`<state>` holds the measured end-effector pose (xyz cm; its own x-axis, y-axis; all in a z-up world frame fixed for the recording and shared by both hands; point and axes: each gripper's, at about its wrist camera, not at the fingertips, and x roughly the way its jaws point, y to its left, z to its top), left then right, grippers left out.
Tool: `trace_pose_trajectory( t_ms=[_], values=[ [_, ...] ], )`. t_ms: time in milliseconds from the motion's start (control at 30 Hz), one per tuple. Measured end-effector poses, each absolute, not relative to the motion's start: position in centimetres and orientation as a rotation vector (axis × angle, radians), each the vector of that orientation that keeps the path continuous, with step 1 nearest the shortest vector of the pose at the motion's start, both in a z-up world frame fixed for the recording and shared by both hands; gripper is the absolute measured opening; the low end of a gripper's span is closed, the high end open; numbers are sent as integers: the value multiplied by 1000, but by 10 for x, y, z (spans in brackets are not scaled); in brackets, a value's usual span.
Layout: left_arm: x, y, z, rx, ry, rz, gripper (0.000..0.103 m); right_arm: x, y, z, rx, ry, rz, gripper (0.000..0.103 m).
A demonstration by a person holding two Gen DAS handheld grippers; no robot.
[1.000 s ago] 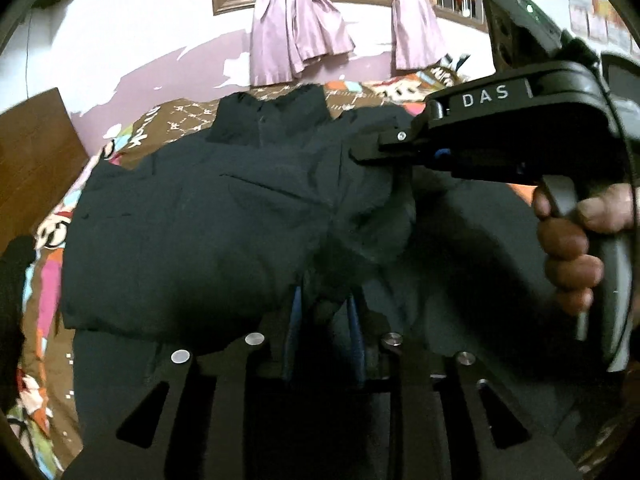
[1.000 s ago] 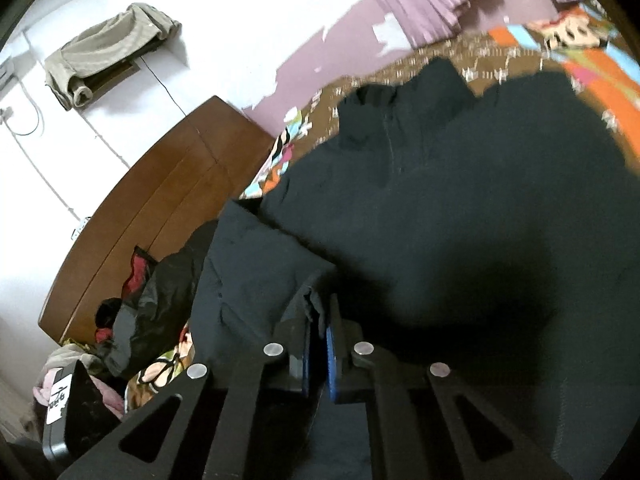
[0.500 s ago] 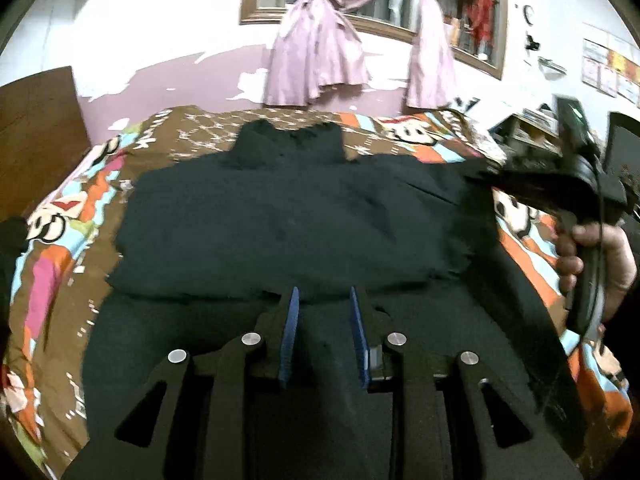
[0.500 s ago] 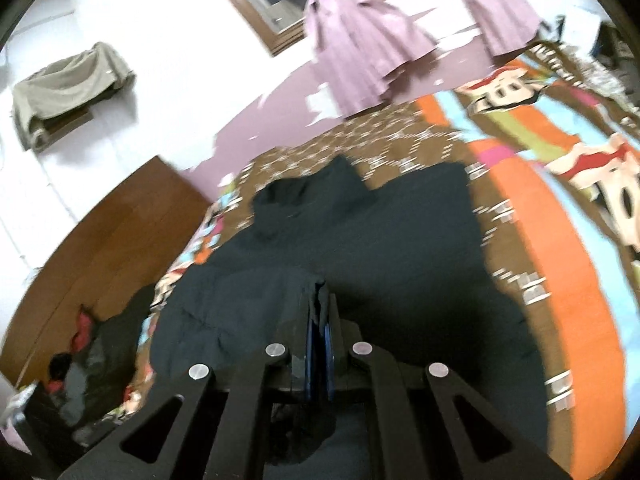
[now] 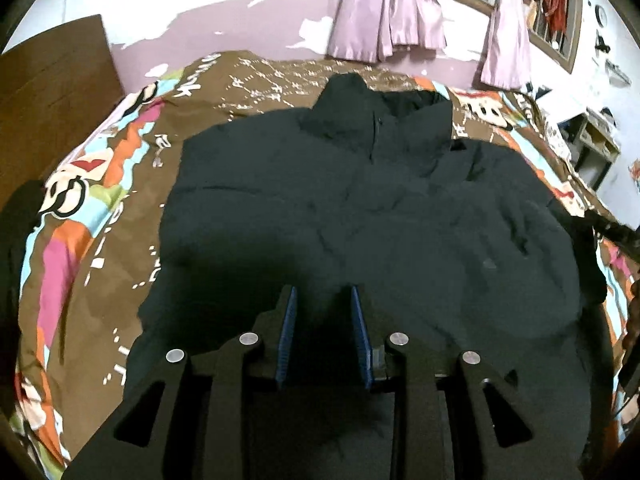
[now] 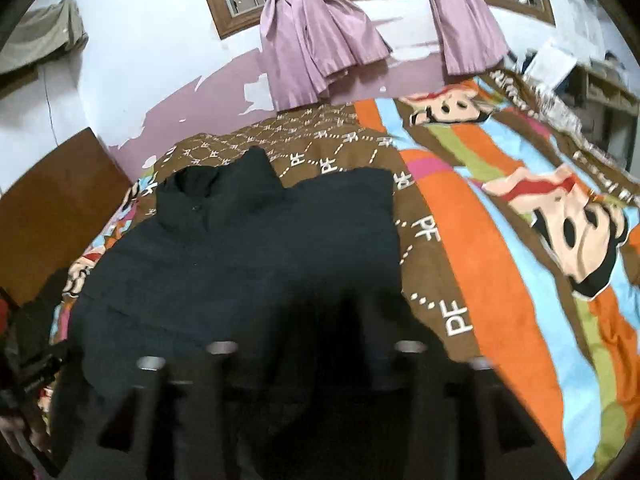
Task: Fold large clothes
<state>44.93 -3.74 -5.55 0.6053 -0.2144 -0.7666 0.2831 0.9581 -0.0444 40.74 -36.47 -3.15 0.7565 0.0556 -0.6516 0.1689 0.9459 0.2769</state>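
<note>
Lying limp on the bed (image 6: pixel 500 264), the dark jacket (image 5: pixel 360 216) looks soft, bulky; take the hem. Left claw (image 5: pixel 324 332) spread, empty; right claw (image 6: pixel 316 344) just opened, nothing between.

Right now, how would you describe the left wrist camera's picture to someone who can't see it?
A dark jacket lies spread on a bed's colourful cartoon blanket, collar towards the wall. The left tongs hover over its lower part, blue pads slightly apart, gripping nothing. Purple curtains hang behind.

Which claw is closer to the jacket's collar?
Hard to call. Both the left claw and right claw hover low over the jacket's body, well short of the collar.
</note>
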Motion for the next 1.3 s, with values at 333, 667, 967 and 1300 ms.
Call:
trace_pose_trajectory(
  t_ms=[333, 667, 967, 1300],
  values=[
    [464, -33, -84, 88, 967, -324, 24, 433, -307, -45, 83, 840, 88, 59],
    [460, -46, -101, 236, 964, -315, 24, 449, -289, -95, -19, 976, 69, 60],
    [456, -49, -98, 266, 967, -274, 29, 443, -286, -95, -9, 962, 50, 62],
    [423, -51, -14, 189, 952, -252, 67, 399, -299, -1, 137, 871, 56, 90]
  ],
)
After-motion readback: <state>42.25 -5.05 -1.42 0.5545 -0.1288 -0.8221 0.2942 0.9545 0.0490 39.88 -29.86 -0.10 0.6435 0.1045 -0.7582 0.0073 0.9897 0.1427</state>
